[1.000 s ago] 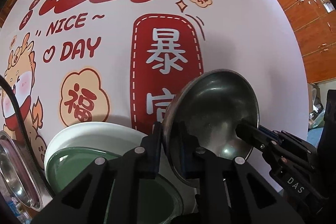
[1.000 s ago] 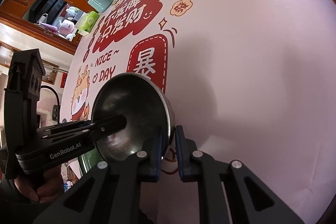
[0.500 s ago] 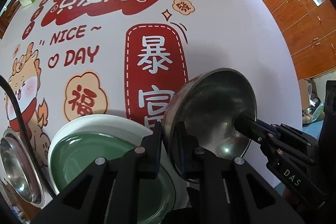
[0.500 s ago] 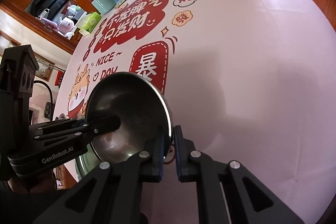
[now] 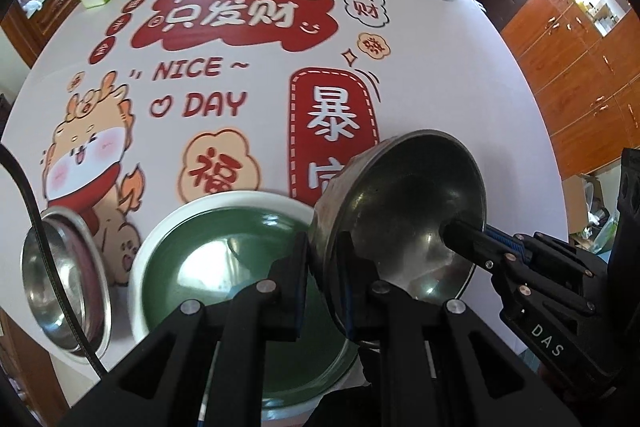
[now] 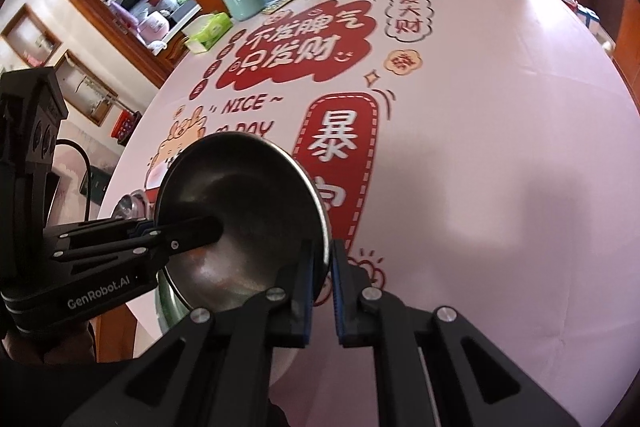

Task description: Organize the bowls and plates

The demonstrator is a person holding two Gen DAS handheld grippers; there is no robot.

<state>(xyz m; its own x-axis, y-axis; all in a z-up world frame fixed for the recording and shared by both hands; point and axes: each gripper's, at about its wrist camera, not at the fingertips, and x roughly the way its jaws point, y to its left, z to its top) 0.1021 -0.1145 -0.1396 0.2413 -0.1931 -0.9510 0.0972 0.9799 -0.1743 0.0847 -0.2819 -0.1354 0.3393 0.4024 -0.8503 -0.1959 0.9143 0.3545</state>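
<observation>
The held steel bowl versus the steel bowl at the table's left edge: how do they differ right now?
The held steel bowl is tipped steeply on edge off the table, while the steel bowl at the left edge rests on the tablecloth. The left gripper and right gripper both pinch the held bowl's rim; nothing grips the other. The held bowl looks darker inside. Both are round, empty metal.

Steel bowl (image 5: pixel 404 211) tilted, off the table, pinched at opposite rims. Green plate (image 5: pixel 240 267) stacked in white plate (image 5: pixel 168 239). Second steel bowl (image 5: pixel 60 283) left of these.
</observation>
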